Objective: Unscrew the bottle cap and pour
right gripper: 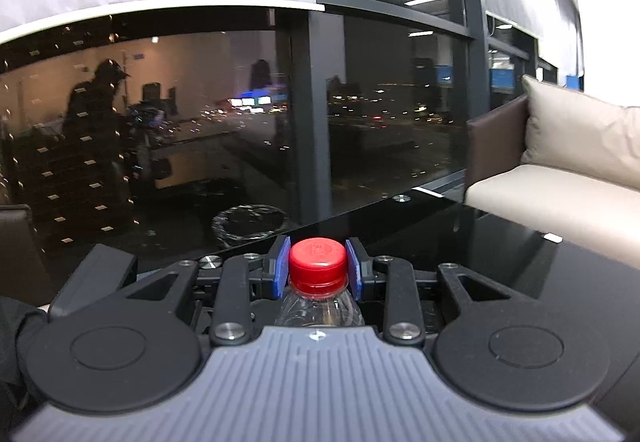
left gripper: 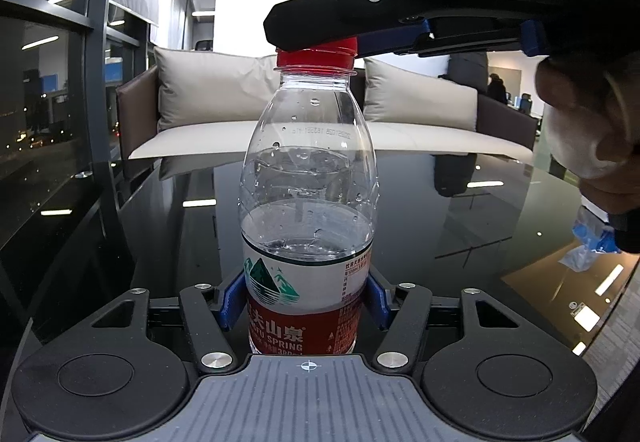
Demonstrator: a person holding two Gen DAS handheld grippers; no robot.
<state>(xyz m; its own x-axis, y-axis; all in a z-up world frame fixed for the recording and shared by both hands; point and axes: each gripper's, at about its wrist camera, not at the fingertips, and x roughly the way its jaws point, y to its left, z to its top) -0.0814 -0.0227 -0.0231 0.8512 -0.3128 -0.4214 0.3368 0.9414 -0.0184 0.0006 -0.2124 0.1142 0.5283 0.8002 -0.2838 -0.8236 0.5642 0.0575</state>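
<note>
bottle (left gripper: 308, 201) upright | left gripper (left gripper: 306, 298) clamps label | cap (right gripper: 317, 262) on

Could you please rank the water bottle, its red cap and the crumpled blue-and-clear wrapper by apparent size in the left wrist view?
1. Water bottle, by far the largest.
2. Red cap and wrapper look similar; the wrapper is partly hidden, so unranked.

Left gripper (left gripper: 306, 298): black linkage arms with silver pivot screws, blue finger pads (left gripper: 378, 300), two round black discs flanking a ribbed grey body marked with a small crosshair. Right gripper (right gripper: 318, 268): identical build (raised lettering "DAS" on its casing). Hand (left gripper: 592, 133): bare skin, white wrapping across the palm.
</note>
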